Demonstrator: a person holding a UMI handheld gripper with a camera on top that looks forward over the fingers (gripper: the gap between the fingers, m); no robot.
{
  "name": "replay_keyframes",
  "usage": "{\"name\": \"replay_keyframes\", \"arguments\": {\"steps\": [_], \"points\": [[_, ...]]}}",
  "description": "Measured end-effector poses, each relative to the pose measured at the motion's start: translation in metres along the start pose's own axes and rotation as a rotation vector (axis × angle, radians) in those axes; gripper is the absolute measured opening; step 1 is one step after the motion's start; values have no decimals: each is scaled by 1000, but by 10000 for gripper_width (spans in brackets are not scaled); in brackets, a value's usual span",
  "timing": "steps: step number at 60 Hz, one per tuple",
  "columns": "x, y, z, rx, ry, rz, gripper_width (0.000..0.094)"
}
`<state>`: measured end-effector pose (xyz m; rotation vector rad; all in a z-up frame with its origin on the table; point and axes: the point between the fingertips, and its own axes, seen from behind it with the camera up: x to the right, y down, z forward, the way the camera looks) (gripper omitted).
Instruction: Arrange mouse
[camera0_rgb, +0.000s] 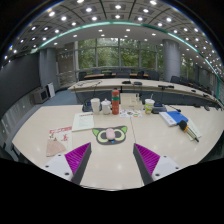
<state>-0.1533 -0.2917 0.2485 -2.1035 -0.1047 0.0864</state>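
One cam only, so no shared coverage w/ another view. It rides on the gripper (110, 160), looks fwd along both fingers, slightly down over the table (110, 172). Wide-angle; desk items mid-range, office windows (112, 52) far off.

My hand-held gripper (112, 160): magenta pads (76, 156) on dark fingers | tabletop (110, 165): pale cream | mat (111, 135) ahead of me: white with green ring pattern | bottle (115, 102): red | cups (101, 105): white | box (173, 118): blue and white | papers (57, 147): white with pinkish print | ceiling light strip (112, 28): teal
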Motion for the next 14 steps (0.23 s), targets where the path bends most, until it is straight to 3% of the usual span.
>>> {"name": "replay_keyframes", "arguments": {"steps": [14], "points": [[-2, 16, -47, 3, 6, -14, 854]]}}
